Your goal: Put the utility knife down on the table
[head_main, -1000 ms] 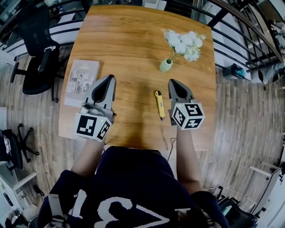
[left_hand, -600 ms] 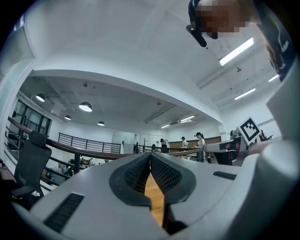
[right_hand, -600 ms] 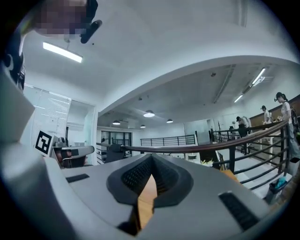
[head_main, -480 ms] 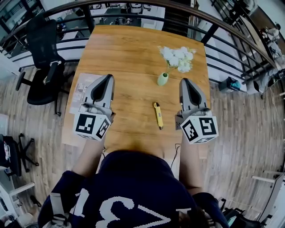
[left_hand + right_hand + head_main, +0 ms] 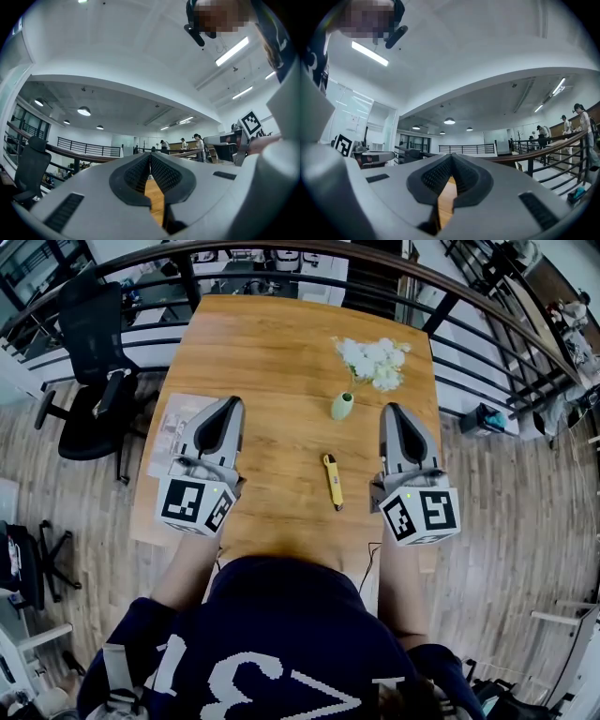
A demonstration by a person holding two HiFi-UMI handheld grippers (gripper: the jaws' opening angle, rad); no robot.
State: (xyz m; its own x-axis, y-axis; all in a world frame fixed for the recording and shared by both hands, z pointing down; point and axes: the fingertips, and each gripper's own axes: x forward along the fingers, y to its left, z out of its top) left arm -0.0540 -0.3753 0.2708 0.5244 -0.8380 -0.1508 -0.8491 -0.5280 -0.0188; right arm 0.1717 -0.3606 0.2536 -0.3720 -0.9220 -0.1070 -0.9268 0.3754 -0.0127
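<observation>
A yellow utility knife [image 5: 332, 480] lies flat on the wooden table [image 5: 281, 343], lengthwise away from me, between the two grippers. My right gripper [image 5: 394, 412] hovers to the right of the knife, raised above the table, its jaws shut with nothing between them. My left gripper [image 5: 228, 405] hovers to the left of the knife, jaws also shut and empty. In the left gripper view the left gripper [image 5: 150, 157] points about level across the room, tips together. The right gripper [image 5: 451, 159] in its own view looks the same, with only a strip of table behind.
A small green vase with white flowers [image 5: 372, 362] stands just beyond the knife. A booklet [image 5: 173, 427] lies at the table's left edge, partly under the left gripper. A black office chair [image 5: 89, 362] stands left of the table; a railing [image 5: 281, 254] runs behind.
Both grippers have risen from the table, the right one more, and it has shifted right, away from the knife. The knife stays lying on the table. Little has changed in the last half second.
</observation>
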